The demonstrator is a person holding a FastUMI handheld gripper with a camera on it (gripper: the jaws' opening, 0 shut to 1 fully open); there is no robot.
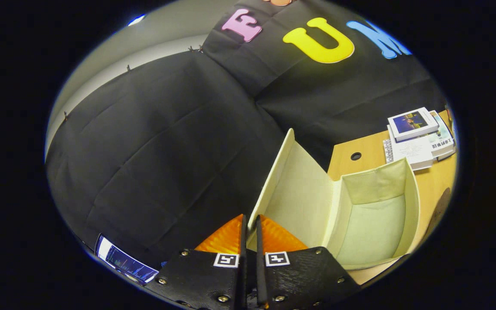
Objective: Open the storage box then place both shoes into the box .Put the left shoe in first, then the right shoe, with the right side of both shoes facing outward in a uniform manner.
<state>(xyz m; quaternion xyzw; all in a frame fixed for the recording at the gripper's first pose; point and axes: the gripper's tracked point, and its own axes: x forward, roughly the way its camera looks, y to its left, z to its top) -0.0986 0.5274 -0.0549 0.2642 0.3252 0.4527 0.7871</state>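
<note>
A: Your hand-held gripper (pixel 251 232) has its 2 fingers drawn to a narrow slit, and the edge of the lid (pixel 301 189) of the storage box (pixel 412 206) sits right in that slit. I judge both fingers are pinching the lid.

B: So the opening step is in hand?

A: Yes, and nearly done by my reading. The lid stands raised, hinged off the near side of the box. Swing it back smoothly along its hinge arc, don't twist your wrist, and let go only once the lid rests by itself.

B: What's inside the box?

A: Nothing I can see: pale lining, bare floor (pixel 370 232), 0 shoes.

B: And beyond it?

A: The box sits on the wooden worktop (pixel 435 183); farther off lies a small stack of books (pixel 420 135).
</note>
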